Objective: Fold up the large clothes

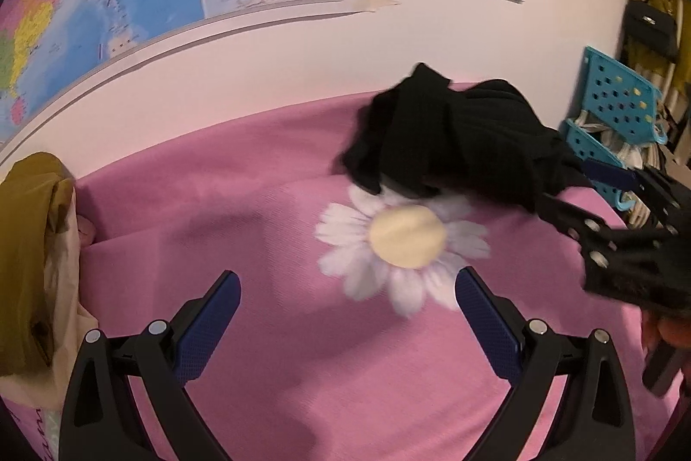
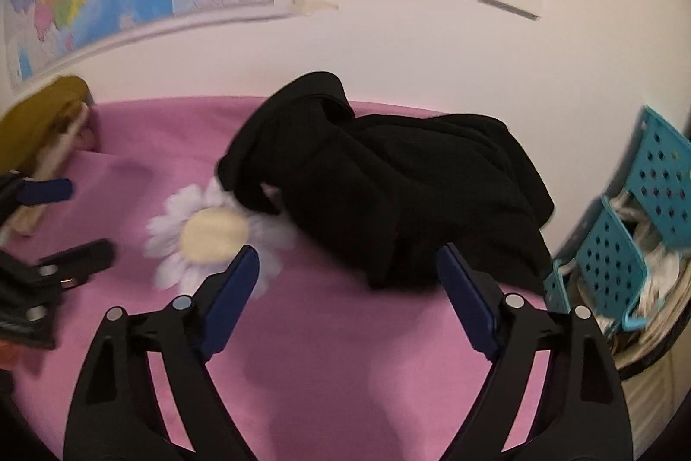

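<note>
Where bunched: ribbed black garment (image 2: 388, 184).

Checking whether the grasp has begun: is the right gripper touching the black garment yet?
Apart. In the right wrist view, the right gripper is open, and pink sheet shows between its fingertips and the crumpled black garment just ahead.

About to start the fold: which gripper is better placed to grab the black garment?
Right. The right gripper faces the black garment with jaws open at its near edge; the left gripper points at the daisy print.
</note>
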Demonstrator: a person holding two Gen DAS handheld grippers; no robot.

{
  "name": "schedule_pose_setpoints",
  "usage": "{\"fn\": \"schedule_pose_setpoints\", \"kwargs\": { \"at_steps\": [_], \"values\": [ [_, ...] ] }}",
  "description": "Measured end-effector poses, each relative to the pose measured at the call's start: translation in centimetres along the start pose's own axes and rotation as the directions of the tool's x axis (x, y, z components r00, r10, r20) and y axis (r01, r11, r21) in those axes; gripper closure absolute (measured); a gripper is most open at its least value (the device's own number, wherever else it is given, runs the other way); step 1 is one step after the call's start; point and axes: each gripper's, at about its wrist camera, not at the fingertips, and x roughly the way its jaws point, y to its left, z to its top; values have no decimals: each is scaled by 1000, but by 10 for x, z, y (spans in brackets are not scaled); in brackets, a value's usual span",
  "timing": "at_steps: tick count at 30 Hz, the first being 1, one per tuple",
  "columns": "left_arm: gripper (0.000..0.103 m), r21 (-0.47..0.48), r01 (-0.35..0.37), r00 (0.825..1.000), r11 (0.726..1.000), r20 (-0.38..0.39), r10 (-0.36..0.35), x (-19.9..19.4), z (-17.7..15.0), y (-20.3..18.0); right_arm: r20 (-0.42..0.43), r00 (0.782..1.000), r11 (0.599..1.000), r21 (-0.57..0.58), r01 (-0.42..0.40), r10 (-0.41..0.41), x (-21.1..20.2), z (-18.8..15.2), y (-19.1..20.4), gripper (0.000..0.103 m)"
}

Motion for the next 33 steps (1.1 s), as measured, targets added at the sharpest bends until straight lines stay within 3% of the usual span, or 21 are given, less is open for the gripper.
{"fn": "schedule_pose_setpoints", "kwargs": {
  "at_steps": [2,7,9,10,11,14,18,19,22,23,25,27,28,29,30,31,33],
  "values": [
    [7,-5,-18,1000,1000,3,18,3,2,7,-17,999,998,-50,38,-39,21,10,3,20],
    [7,-13,-37,999,999,-11,37,15,7,19,-58,997,986,-164,31,-41,62,25,13,20],
    [7,-14,-45,999,999,-21,44,21,8,20,-74,996,979,-201,28,-44,72,28,14,38],
    [7,-15,-49,999,999,-24,49,23,7,21,-88,996,978,-208,7,-26,73,29,13,65],
    [7,-16,-52,998,999,-27,51,25,7,22,-90,996,977,-212,6,-26,71,31,9,84],
    [7,-17,-62,998,998,-28,61,29,8,28,-36,999,981,-192,-17,10,41,40,-10,92],
    [7,-18,-75,997,997,-31,75,36,10,35,32,997,991,-111,-71,75,-11,46,-49,91],
    [7,-18,-78,996,997,-31,78,38,11,36,22,996,990,-115,-82,85,-13,45,-52,86],
    [7,-17,-88,995,996,-37,88,45,14,38,-11,995,983,-154,-101,101,-8,33,-49,49],
    [7,-15,-89,995,996,-37,88,45,14,37,-15,994,980,-167,-108,107,0,43,-35,42],
    [7,-7,-94,995,996,-36,93,47,15,38,-24,995,975,-200,-102,99,15,43,-24,29],
    [7,-1,-98,995,995,-34,98,46,15,39,-41,993,968,-219,-118,112,29,44,-11,32],
    [7,2,-103,994,995,-33,103,47,16,40,-46,993,967,-230,-113,105,35,42,-6,39],
    [7,4,-105,994,994,-30,106,47,16,41,-62,992,963,-240,-125,114,42,43,-2,66],
    [7,6,-107,994,994,-30,107,47,16,40,-77,989,959,-245,-139,124,47,45,0,85],
    [7,10,-109,994,994,-29,109,48,17,41,-73,990,962,-240,-131,117,48,48,-1,92],
    [7,18,-107,994,994,-19,108,49,19,43,-6,994,965,-238,-105,106,28,58,-7,94]
  ]
}}
